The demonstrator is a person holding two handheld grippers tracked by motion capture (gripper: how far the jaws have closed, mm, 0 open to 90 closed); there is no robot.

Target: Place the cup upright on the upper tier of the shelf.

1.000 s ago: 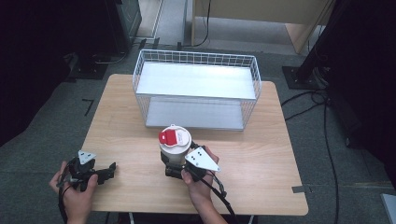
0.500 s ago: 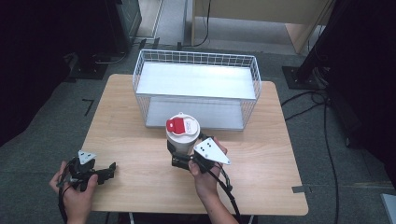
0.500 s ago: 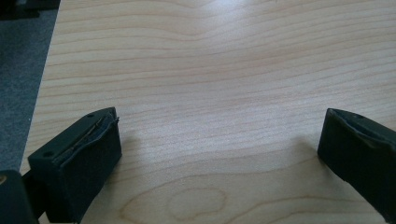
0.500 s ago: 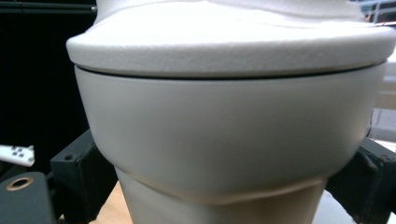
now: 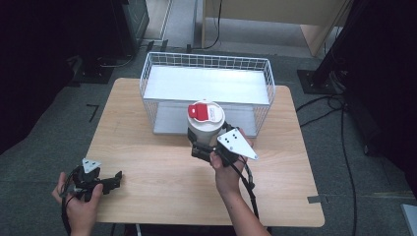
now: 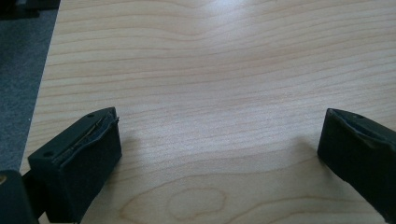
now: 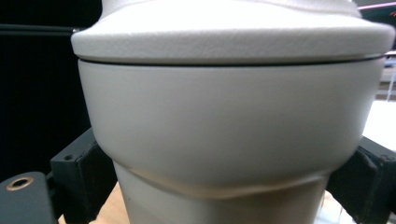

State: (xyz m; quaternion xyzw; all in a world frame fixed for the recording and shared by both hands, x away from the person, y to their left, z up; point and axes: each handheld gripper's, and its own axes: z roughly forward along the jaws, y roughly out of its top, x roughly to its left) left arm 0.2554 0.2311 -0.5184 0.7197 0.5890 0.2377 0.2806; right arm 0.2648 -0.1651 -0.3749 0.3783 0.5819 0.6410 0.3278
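Note:
A white cup with a red-and-white lid (image 5: 205,119) is held upright above the table, just in front of the white wire basket (image 5: 147,78). My right gripper (image 5: 202,147) is shut on the cup's lower body; in the right gripper view the cup (image 7: 229,121) sits between both black jaws. My left gripper (image 5: 114,180) rests near the table's front left corner, open. Its two jaws stand wide apart over bare wood (image 6: 219,116) in the left gripper view.
The wooden table (image 5: 162,196) stands on grey carpet. The basket takes up the table's far middle, with a flat white floor inside. Black equipment stands and cables lie on the floor at the right and far left.
My right gripper has carried the cup forward and a little right, towards the basket, and raised it. The left gripper has stayed put.

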